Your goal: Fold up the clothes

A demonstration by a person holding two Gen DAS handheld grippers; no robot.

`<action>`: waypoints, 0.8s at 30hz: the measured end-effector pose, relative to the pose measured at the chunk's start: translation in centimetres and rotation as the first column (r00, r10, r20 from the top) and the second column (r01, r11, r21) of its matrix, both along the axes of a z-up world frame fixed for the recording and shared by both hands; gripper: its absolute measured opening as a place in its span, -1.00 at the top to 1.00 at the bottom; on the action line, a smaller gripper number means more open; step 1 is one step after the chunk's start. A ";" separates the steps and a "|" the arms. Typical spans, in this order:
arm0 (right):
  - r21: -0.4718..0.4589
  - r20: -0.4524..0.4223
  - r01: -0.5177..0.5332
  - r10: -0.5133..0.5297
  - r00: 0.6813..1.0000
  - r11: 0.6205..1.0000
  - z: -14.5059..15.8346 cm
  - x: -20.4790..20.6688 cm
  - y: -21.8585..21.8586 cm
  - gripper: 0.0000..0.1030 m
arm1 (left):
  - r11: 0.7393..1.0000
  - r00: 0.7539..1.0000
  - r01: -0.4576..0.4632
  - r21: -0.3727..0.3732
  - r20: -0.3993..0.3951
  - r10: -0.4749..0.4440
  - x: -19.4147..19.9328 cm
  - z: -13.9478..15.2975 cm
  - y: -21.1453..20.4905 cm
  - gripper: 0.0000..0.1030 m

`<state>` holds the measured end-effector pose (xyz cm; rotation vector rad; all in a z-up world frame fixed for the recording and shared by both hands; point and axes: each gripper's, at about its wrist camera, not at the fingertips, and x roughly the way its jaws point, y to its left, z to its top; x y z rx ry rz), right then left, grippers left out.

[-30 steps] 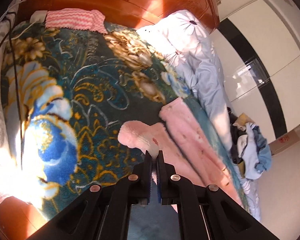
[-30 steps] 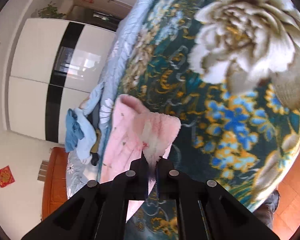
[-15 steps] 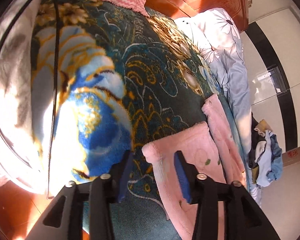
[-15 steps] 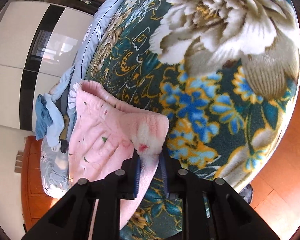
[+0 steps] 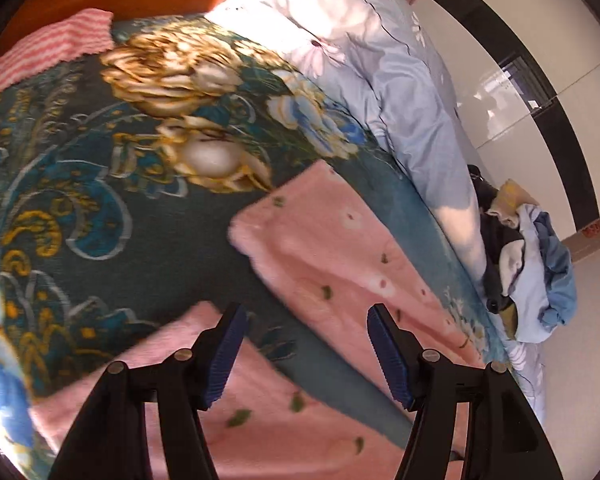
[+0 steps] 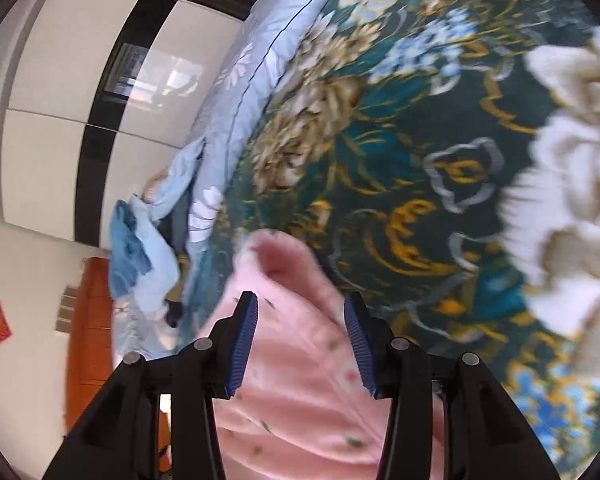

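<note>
A pink fleece garment with small flower and leaf prints lies on a dark teal floral blanket on the bed. In the left wrist view two pink parts show, with a strip of blanket between them. My left gripper is open and empty just above that strip. In the right wrist view the garment lies bunched under my right gripper, which is open and holds nothing. The right view is blurred.
A light blue flowered duvet lies along the far side of the bed. A pile of blue and dark clothes sits at its end. A pink striped cloth lies by the wooden headboard. White wardrobe doors stand beyond.
Both grippers were shut on the pink garment a second ago. They have let go of it, opened wide and shifted over it. The garment now lies on the blanket.
</note>
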<state>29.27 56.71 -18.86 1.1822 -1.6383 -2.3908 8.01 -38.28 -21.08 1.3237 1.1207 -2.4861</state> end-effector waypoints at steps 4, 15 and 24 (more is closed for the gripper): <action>-0.174 -0.006 -0.037 0.037 0.999 0.984 -2.5 -6.9 -0.4 0.10 | 0.996 0.995 0.067 -0.055 0.073 -0.063 -4.3 -1.1 4.6 -0.30; -0.354 0.140 -0.107 0.165 0.976 0.929 -6.7 -14.1 -2.3 0.41 | 0.989 0.984 0.082 -0.122 0.166 -0.062 -6.4 -3.6 7.3 -0.30; -0.081 0.067 -0.068 0.073 0.995 0.994 -3.2 -16.6 -0.4 0.85 | 0.983 0.983 0.083 -0.161 0.178 -0.054 -6.4 -4.0 7.2 -0.30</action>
